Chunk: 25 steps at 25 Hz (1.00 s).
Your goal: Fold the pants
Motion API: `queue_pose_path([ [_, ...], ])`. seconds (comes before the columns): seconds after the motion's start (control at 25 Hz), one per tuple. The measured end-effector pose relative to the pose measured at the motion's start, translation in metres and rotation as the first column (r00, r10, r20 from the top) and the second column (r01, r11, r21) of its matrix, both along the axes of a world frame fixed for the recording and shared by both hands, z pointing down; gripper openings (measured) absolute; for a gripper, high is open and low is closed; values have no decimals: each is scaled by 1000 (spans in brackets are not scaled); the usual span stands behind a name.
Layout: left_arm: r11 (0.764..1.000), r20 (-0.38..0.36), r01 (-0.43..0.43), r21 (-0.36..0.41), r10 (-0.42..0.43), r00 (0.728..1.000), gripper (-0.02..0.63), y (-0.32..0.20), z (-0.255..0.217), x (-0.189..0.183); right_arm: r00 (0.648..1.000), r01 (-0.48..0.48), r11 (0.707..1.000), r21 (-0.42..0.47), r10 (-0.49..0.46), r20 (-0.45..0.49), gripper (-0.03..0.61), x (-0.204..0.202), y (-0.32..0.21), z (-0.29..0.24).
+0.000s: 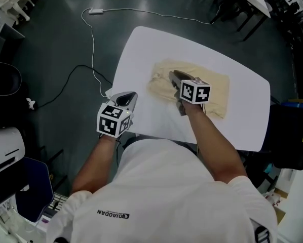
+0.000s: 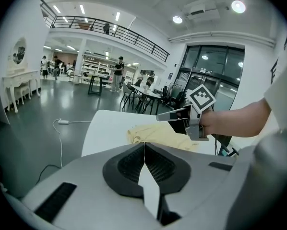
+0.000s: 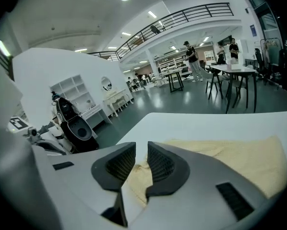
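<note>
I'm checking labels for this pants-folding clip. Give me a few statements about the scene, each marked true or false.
1. The cream pants lie on the white table. True.
2. The left hand-held gripper is clamped on the pants. False: its jaws are together on nothing, at the table's near left edge, apart from the pants.
3. The right hand-held gripper has its jaws apart over the pants. True.
4. The pants hang over the table's edge. False: what shows of them lies on the tabletop.
5. A white cable lies on the floor beside the table. True.
</note>
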<state>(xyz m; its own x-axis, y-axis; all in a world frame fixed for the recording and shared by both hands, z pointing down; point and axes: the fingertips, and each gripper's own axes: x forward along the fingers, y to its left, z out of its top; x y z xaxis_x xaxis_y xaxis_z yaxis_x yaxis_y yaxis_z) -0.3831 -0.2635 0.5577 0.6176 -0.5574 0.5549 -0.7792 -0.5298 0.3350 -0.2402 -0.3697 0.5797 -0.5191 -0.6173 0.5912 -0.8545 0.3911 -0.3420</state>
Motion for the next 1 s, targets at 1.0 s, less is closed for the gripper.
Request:
queue_pose_path([
  [1.0,982,36,-174,68,172,984,28,-2,-24,143,976,-219,962,162,217,32,20,206,113,-69],
])
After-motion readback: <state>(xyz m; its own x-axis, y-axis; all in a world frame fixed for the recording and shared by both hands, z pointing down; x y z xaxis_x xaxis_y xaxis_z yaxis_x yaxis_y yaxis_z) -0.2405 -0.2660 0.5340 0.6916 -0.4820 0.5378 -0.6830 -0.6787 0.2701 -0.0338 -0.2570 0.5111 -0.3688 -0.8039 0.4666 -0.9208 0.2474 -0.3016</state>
